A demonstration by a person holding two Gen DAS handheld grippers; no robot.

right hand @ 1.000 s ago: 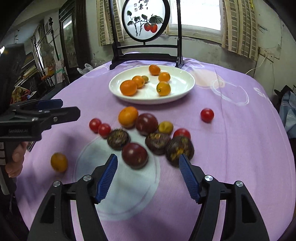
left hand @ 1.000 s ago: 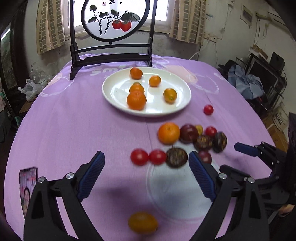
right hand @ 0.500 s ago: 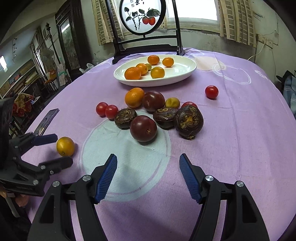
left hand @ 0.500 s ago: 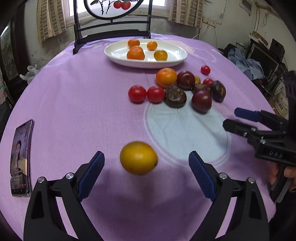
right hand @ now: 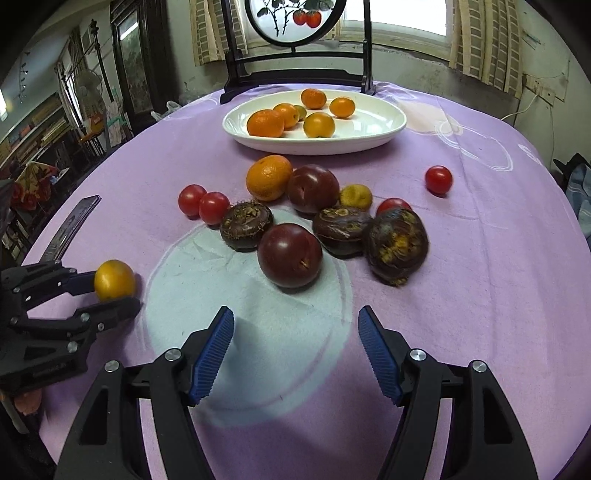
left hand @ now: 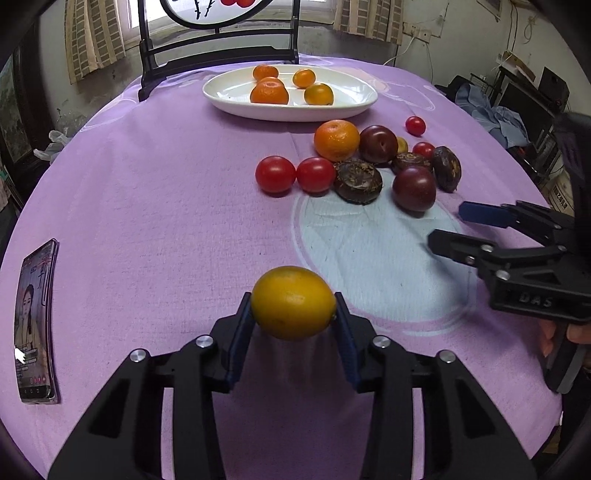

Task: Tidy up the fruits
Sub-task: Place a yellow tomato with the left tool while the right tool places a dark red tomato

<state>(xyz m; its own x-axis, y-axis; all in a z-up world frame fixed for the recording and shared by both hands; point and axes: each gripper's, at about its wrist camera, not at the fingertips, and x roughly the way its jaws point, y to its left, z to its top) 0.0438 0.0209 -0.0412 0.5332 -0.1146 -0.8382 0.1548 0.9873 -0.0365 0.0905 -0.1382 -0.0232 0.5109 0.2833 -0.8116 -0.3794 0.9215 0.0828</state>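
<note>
- Now the yellow-orange citrus [left hand: 293, 302] is clamped between the just-closed left gripper's [left hand: 293, 325] pads.
- Nothing is held between the right gripper's [right hand: 295, 350] wide-spread fingers; a dark plum [right hand: 290, 255] lies just beyond them.

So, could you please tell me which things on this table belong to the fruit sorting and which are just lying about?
Part of the job:
- yellow fruit, pinched in the left gripper, whose jaws have just been closing
- white plate of oranges
- loose fruit pile
- right gripper, open

Just lying about:
- phone
- painted screen
</note>
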